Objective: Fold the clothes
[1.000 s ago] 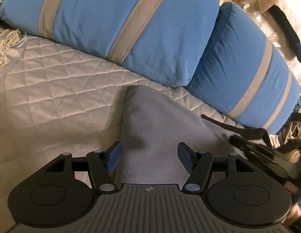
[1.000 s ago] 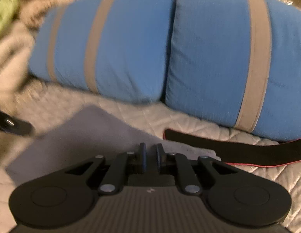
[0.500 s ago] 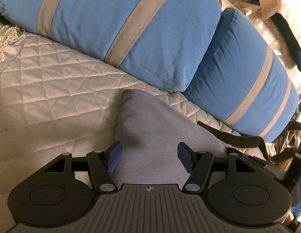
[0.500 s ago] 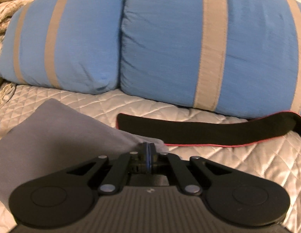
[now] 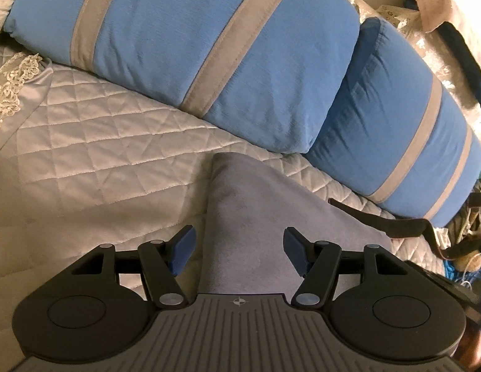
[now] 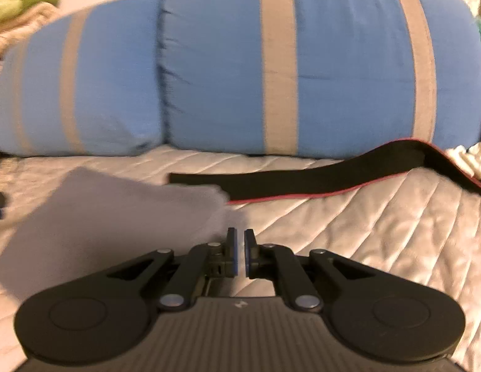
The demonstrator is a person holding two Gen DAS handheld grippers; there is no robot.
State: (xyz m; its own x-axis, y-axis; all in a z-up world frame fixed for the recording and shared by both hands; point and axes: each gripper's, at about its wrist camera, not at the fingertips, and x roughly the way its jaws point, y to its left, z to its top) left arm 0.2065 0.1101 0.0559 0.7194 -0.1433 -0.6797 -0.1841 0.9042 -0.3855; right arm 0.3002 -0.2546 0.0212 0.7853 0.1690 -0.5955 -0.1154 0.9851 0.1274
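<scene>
the folded grey garment (image 5: 271,217) is soft, matt, slightly napped cloth. the bedspread (image 5: 94,142) under it is quilted fabric with a faint sheen, stitched in diamonds, with lace trim (image 5: 11,83) at 9 o'clock. the blue pillows (image 5: 209,46) are matt woven cloth with tan bands. the left claw (image 5: 239,249) is matt black plastic with blue rubbery pads (image 5: 183,249) and dull metal pivots.

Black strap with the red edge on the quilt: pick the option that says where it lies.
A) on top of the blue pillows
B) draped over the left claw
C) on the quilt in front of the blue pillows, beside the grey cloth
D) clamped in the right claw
C: the black strap lies flat on the quilt below the blue pillows, its end next to the grey cloth.
</scene>
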